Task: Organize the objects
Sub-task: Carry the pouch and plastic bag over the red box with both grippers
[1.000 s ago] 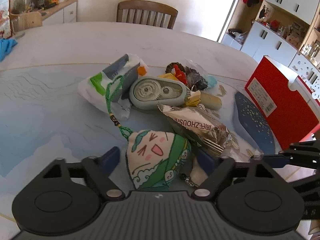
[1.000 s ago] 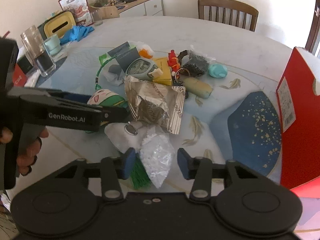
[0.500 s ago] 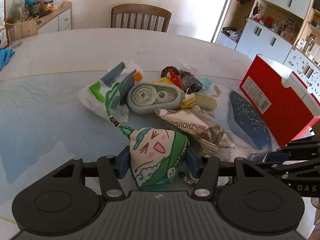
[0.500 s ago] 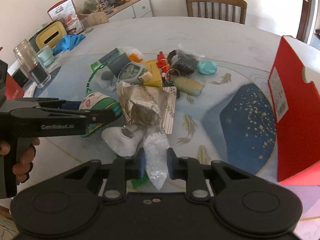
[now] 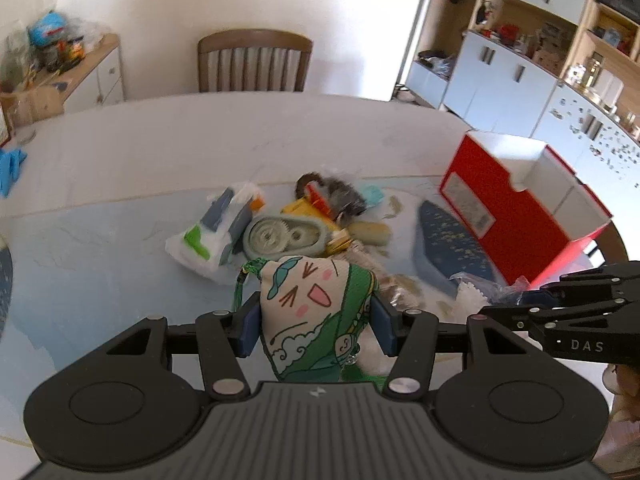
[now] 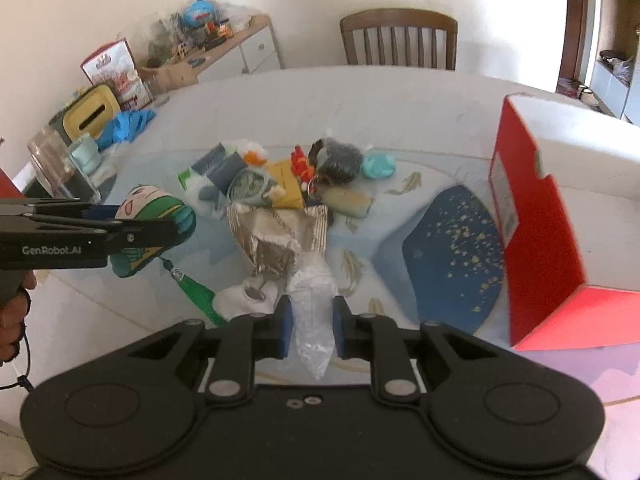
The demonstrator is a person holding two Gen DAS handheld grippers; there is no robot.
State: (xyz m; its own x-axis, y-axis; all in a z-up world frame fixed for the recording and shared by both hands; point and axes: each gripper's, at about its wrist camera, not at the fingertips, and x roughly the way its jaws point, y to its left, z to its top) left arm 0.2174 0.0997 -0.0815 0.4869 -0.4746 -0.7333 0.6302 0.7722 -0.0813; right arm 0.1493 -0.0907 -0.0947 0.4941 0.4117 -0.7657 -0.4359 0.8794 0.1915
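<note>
Left claw [image 5: 316, 326] clamps a green-and-cream cartoon-face pouch [image 5: 316, 312], lifted clear of the surface [image 5: 120, 208]. Right claw [image 6: 310, 326], body marked "DAS", pinches a clear bag of white granules [image 6: 314, 320]. Left claw body reads "GenRobot.AI". Beyond lie a foil packet [image 6: 280, 236], its print blurred, and a red box [image 6: 536, 224].

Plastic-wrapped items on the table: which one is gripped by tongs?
The clear packet of white beads, pinched in the right tongs; the green-and-white packet lies untouched.
</note>
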